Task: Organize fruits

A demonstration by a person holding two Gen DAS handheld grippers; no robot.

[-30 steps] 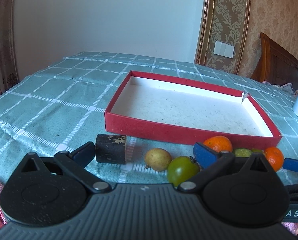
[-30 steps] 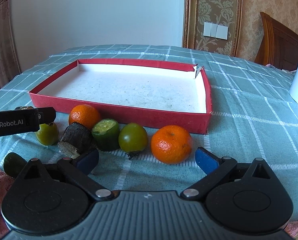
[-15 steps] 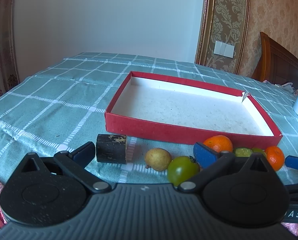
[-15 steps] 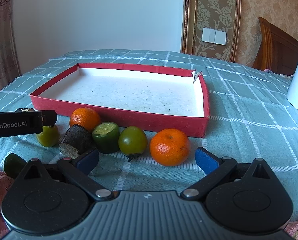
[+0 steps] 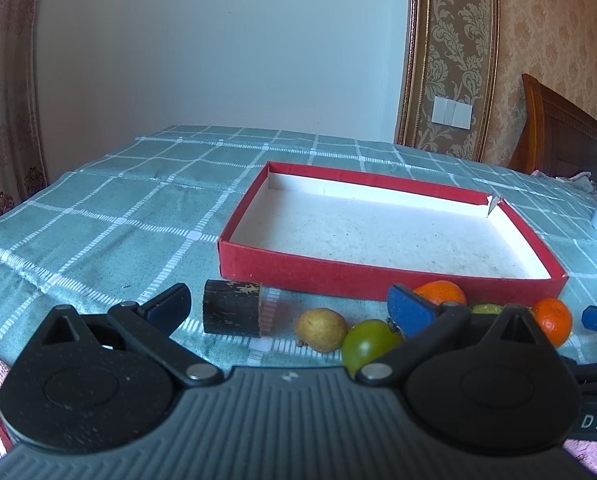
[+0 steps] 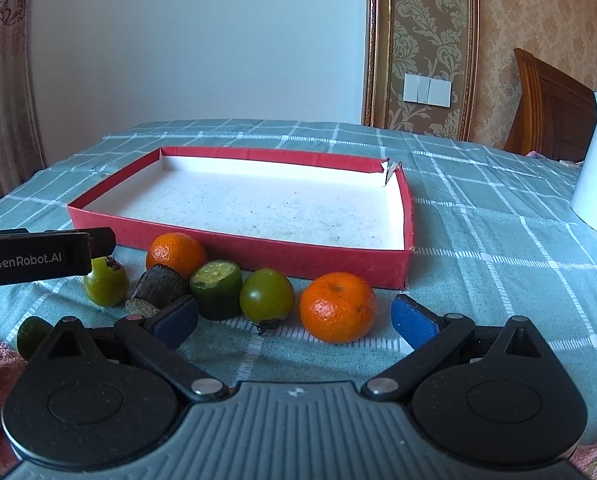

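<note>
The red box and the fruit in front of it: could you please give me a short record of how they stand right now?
box: red box, nothing inside it
fruit: all on the tablecloth before the box's near wall
oranges: near one, far one
green fruit: one left of the near orange
left tool: open, holding nothing
right tool: open, holding nothing

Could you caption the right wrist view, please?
Open tongs facing an orange before an empty red box.
</note>
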